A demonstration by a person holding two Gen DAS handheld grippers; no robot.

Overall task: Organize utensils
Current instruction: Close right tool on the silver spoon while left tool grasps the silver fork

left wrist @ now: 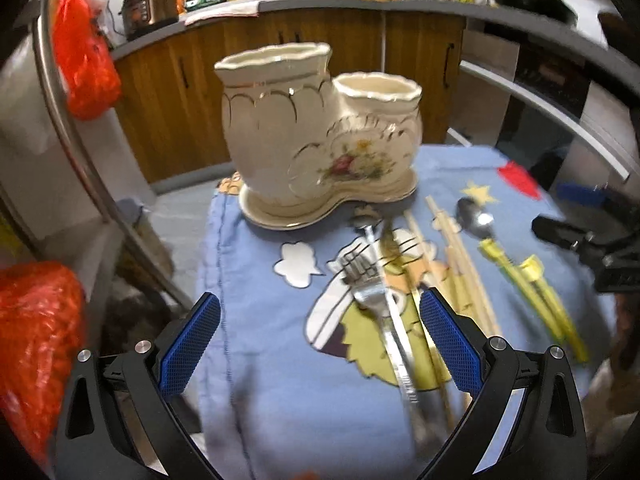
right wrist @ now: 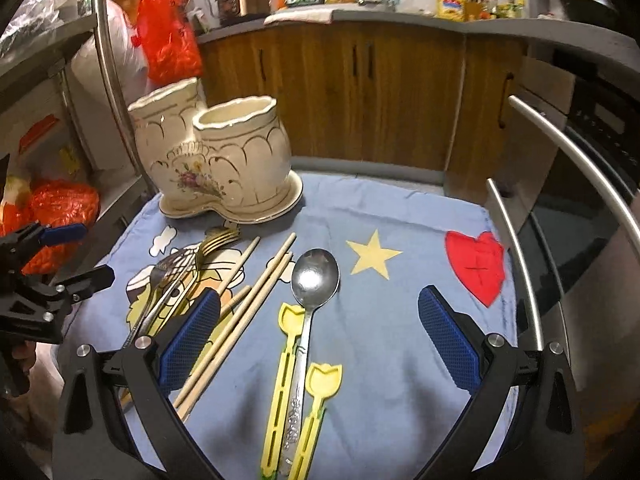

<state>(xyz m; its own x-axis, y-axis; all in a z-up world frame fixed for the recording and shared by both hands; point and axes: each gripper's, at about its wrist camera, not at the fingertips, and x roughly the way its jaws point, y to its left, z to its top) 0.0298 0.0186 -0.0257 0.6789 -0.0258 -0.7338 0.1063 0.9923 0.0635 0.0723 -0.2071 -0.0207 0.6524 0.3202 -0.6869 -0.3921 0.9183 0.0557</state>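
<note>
A cream ceramic utensil holder [left wrist: 316, 136] [right wrist: 216, 160] with two cups stands at the far side of a blue cartoon cloth [left wrist: 272, 360] [right wrist: 384, 216]. On the cloth lie a silver fork [left wrist: 372, 292] [right wrist: 172, 276], a gold fork [right wrist: 218, 240], wooden chopsticks [left wrist: 460, 256] [right wrist: 256, 292], a steel spoon [left wrist: 476, 216] [right wrist: 314, 276] and two yellow tulip-shaped sticks [left wrist: 532, 292] [right wrist: 286, 356]. My left gripper [left wrist: 320, 344] hangs open above the silver fork's handle. My right gripper [right wrist: 320, 336] is open over the spoon and the yellow sticks.
Wooden cabinets [right wrist: 360, 92] under a grey counter with bottles run along the back. Red plastic bags [left wrist: 84, 52] [right wrist: 168, 28] hang on a metal rack at the left. An oven with steel handles [right wrist: 576, 160] stands at the right. The left gripper's body [right wrist: 44, 280] shows at the left.
</note>
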